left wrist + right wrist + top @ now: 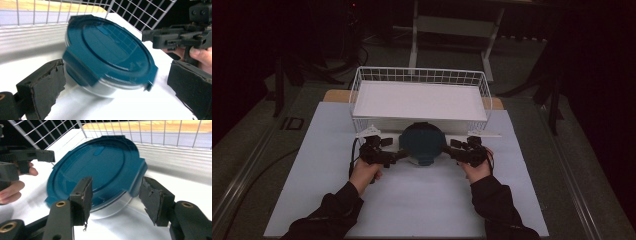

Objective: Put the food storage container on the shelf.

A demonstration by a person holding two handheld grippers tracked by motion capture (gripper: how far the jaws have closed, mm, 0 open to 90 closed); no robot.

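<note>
With the left gripper (398,156) spread wide and clear, the teal-lidded container (422,142) at frame centre, tilted before the wire basket (362,80), could slip from the right gripper's (448,148) fingers straddling its rim.

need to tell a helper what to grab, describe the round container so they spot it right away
Start at the white wire basket at the far side of the table. Just in front of its near wall, between the left claw and right claw, sits the container. It is the one round, dark teal-lidded thing with a clear body on an otherwise white surface.
</note>
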